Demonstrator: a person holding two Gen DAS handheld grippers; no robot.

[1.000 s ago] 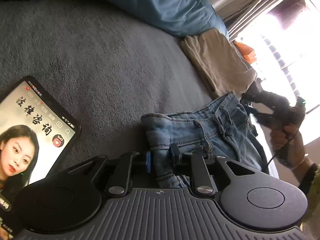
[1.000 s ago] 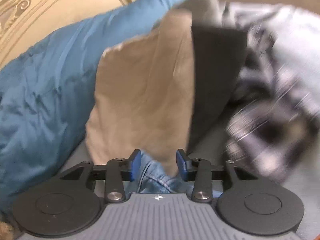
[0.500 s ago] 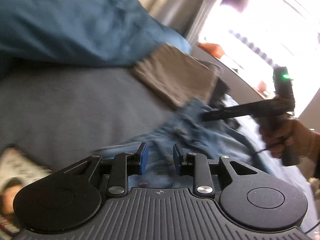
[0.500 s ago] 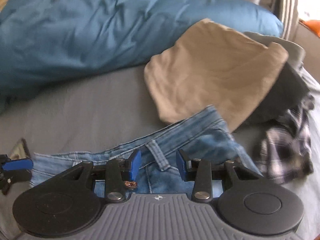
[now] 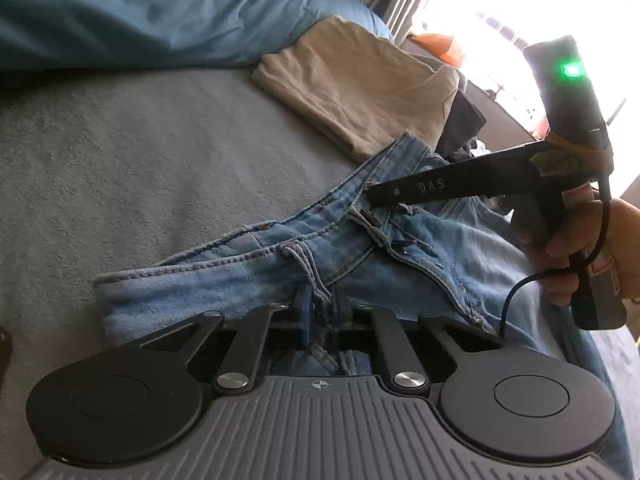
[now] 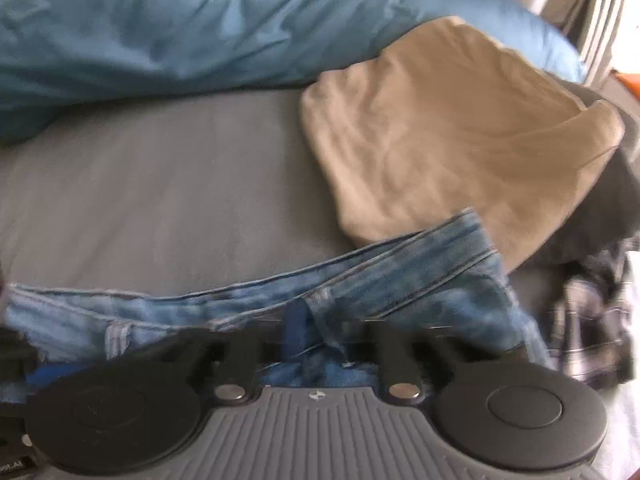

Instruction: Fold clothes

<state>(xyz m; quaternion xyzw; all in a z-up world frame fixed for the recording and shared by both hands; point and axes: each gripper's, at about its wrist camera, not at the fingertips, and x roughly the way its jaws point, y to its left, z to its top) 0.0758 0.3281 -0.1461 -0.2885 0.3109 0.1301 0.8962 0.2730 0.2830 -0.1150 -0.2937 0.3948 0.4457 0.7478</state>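
left wrist view: the left hand-held gripper (image 5: 318,312) has its jaws pressed together on the waistband of the light blue denim jeans (image 5: 248,276), pinching just beside a belt loop. the jeans lie on the grey bed cover (image 5: 140,152), stretching ahead and to the right of this hand-held gripper. further right, the right hand-held gripper (image 5: 374,196) reaches down onto the same waistband, a hand (image 5: 576,248) gripping its handle. a folded tan garment (image 5: 360,84) sits ahead, beyond the jeans.

right wrist view: blurred. the right hand-held gripper (image 6: 320,330) is closing, denim waistband between its jaws; the tan garment lies ahead and to the right, the blue duvet (image 6: 200,20) beyond.

to do this step well, i would keep both pinches firm and level, pull the waistband taut between them, then lift evenly so the legs hang straight.
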